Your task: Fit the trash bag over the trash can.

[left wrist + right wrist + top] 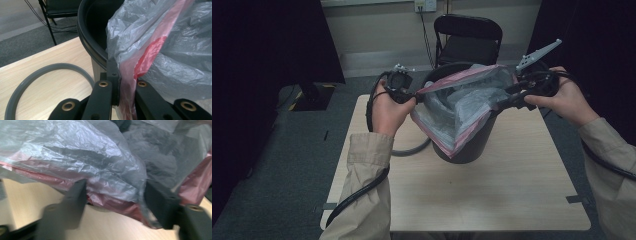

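One black bin [464,145] stands on one pale wooden table [492,195], near the table's far edge. One grey plastic bag [462,102] with a pink-red rim band is draped over the bin's mouth, its near side hanging down the front of the bin's wall — the far rim of the bin is uncovered. One grey ring [30,80] lies flat on the table just beside the bin's base, on the left.

Two grippers, one in each hand. The left gripper [414,98] is at the bag's left edge; in the left gripper view its jaws are clamped tight on the pink-red band of the bag, right beside the bin's black rim [86,45]. The right gripper [507,100] is at the bag's right edge; in the right gripper view its two jaws stand about half apart, with crumpled bag film bulging between them — the picture is blurred, and the pads do not appear to press on the film.

One black folding chair [468,37] stands beyond the table, against the wall. Two beige sleeves [362,190] enter from the bottom.
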`<state>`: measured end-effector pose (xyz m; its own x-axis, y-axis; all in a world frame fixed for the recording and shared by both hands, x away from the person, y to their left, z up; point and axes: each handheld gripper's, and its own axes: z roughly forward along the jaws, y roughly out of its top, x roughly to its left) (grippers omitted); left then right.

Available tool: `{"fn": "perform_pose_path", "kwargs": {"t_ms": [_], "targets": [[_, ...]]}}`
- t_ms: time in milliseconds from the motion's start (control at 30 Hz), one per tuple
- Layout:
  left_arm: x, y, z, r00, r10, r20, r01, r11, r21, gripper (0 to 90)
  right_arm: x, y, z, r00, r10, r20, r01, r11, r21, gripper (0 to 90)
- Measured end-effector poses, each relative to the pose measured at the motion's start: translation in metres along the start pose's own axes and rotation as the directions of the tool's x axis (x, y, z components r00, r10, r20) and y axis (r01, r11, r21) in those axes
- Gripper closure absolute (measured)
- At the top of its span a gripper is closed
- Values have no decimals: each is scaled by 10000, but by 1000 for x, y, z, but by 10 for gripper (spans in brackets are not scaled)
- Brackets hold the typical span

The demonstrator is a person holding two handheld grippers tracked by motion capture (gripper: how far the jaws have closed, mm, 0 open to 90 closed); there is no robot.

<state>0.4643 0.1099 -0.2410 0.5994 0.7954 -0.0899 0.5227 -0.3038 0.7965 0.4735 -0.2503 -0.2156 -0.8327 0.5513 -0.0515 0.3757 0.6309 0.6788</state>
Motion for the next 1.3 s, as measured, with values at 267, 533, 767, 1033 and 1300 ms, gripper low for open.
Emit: {"fn": "perform_pose_path", "kwargs": {"t_ms": [267,533,767,1033,1300], "targets": [[1,-2,0,9999,-24,-151,23,10000,-58,888,3,-7,-5,9990,-366,-259,376,9985,385,868],[11,-8,3,9991,-186,-383,188,9998,37,886,-17,-37,5,10000,83,9,-83,9864,1639,894],[13,-11,11,9987,12,-503,-2,9998,208,886,-38,-51,25,9959,594,680,-699,9841,1635,896],[17,-15,14,9983,-209,-552,215,9997,105,894,-47,-54,23,9872,883,1326,-1089,9815,1576,899],[24,-17,9,9972,-690,-287,682,9973,-272,863,-35,-51,16,9868,540,1526,-747,9882,1335,826]]}}
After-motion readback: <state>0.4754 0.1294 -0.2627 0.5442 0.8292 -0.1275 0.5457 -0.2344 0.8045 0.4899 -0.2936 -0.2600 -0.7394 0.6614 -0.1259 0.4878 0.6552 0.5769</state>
